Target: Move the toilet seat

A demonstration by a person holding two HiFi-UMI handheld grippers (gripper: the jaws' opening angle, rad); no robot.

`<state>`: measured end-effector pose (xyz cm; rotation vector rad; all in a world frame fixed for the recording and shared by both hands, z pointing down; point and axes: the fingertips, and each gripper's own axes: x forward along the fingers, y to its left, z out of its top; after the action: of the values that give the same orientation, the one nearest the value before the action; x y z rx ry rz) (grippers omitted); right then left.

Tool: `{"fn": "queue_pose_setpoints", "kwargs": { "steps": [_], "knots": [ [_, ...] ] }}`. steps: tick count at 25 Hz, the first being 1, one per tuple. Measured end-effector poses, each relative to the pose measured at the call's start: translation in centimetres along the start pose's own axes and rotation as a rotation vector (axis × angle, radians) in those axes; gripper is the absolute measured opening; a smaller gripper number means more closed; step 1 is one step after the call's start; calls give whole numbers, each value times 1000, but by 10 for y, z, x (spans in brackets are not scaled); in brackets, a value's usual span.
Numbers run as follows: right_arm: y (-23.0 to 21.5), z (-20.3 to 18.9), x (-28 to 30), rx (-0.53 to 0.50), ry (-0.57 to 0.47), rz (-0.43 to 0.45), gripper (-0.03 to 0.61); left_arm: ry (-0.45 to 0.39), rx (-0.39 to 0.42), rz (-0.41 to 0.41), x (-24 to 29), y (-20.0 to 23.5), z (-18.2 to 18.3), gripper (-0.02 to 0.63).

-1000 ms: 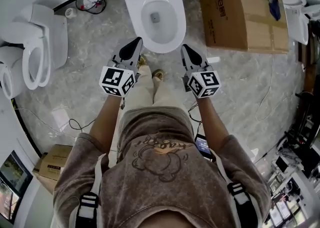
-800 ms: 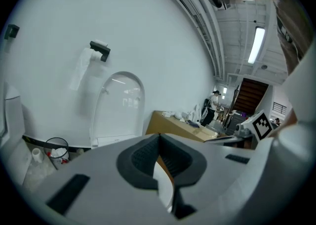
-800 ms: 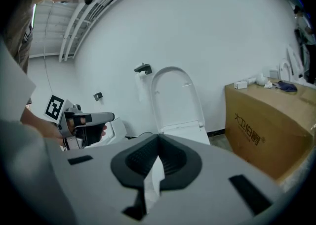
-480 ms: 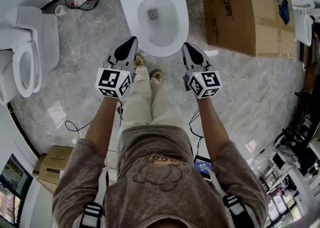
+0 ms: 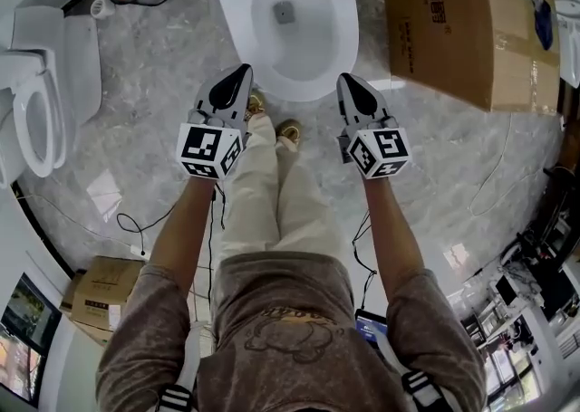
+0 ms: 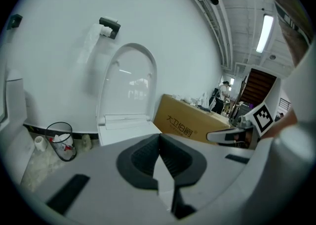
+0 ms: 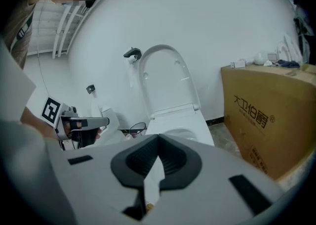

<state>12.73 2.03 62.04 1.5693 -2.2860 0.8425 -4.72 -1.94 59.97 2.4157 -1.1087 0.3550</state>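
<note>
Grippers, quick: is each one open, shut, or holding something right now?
Left gripper: shut, jaws together, holding nothing.
Right gripper: shut, jaws together, holding nothing.

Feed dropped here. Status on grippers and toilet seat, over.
Left gripper shut, empty. Right gripper same. Toilet seat upright, untouched. Nothing between grippers and bowl.

Toilet bowl (image 5: 340,48) glossy white ceramic-looking, its raised seat lid (image 6: 126,83) smooth shiny plastic-looking; floor (image 5: 154,111) polished grey marble-look tile w/ glare; box (image 5: 453,30) matt brown cardboard; left gripper (image 5: 243,71) & right gripper (image 5: 347,81) matt grey plastic w/ black ribbed pads (image 6: 143,157); person's top (image 5: 290,329) soft cloth.
</note>
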Motion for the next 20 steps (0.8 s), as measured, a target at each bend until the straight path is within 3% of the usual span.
{"fn": "queue_pose_setpoints", "kwargs": {
  "steps": [9,15,20],
  "knots": [
    [-13,-38,25,18,18,20,-3,3,-7,31,22,14,-40,9],
    [-23,-40,32,9,8,22,0,0,-30,54,29,15,-56,9],
    [-29,-43,32,37,9,16,74,10,-43,61,28,14,-63,11]
  ]
}}
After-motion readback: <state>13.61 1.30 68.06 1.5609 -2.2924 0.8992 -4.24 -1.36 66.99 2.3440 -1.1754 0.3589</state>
